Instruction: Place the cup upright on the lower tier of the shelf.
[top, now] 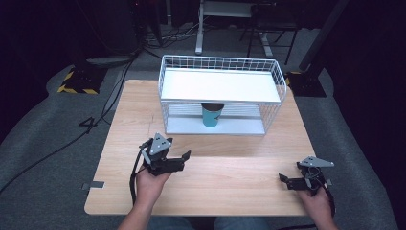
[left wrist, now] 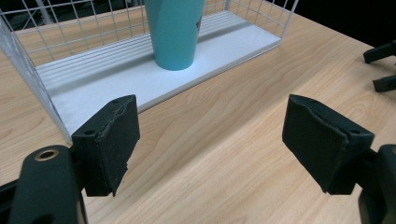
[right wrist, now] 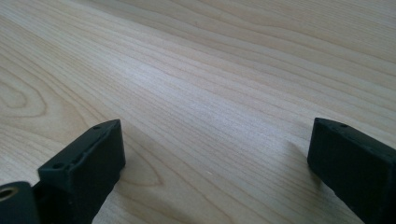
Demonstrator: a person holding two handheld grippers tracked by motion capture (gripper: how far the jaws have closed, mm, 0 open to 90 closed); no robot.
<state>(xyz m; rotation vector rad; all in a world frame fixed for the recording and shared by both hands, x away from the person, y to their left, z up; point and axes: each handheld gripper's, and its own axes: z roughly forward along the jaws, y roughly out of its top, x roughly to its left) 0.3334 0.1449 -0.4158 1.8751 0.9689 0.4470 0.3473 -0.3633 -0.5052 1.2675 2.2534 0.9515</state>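
The wooden table (top: 206,177) is bright, lit from above, and the room around it is very dark, almost black at 12, 3 and 9 o'clock. The white top shelf (top: 220,86) of the wire rack (top: 273,120) shines and throws a shadow on the teal cup (top: 212,116) below. Both gripper views are clear on the wood, a bit fuzzy on the black jaws at 6 o'clock, with soft shadows.
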